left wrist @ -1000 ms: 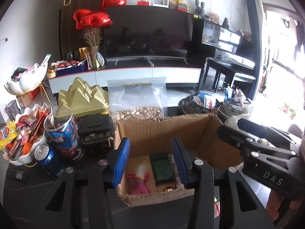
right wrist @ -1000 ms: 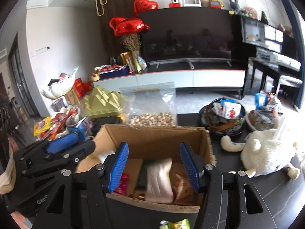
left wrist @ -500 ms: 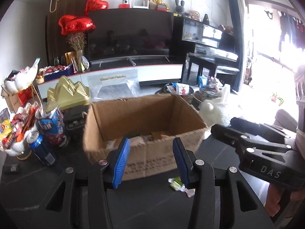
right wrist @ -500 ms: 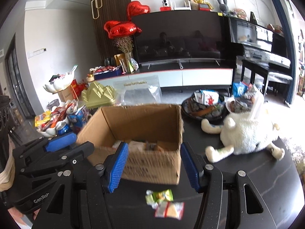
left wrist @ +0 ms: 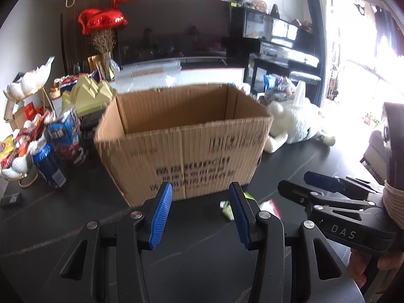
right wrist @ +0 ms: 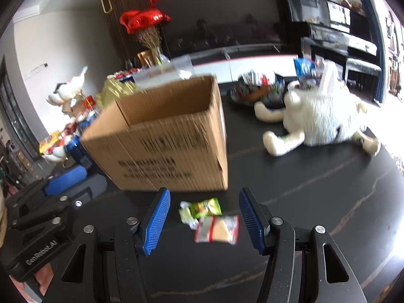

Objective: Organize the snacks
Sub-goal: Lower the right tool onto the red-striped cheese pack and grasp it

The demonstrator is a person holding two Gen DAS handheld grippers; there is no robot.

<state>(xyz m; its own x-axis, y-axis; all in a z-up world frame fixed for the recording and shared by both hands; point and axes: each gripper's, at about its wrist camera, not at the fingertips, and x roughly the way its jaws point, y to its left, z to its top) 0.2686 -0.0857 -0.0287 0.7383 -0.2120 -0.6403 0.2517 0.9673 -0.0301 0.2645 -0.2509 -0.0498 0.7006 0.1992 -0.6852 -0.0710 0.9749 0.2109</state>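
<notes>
An open cardboard box (left wrist: 181, 136) stands on the dark table; it also shows in the right wrist view (right wrist: 166, 136). Two small snack packets lie in front of it: a green one (right wrist: 202, 208) and a clear one with red stripes (right wrist: 218, 229). My right gripper (right wrist: 204, 221) is open and empty, low over the table with both packets between its blue pads. My left gripper (left wrist: 200, 214) is open and empty, just in front of the box; the green packet (left wrist: 227, 208) shows beside its right finger. The box's inside is hidden.
A white plush toy (right wrist: 320, 118) lies right of the box. Left of it stand a blue can (left wrist: 49, 166), a snack tub (left wrist: 67, 136), a bowl of snacks (left wrist: 15, 149) and a gold box (left wrist: 88, 96). A basket of snacks (right wrist: 255, 88) sits behind.
Both grippers have pulled back and down from above the box to the table in front of it. Two loose packets have come into view between the right gripper's fingers.
</notes>
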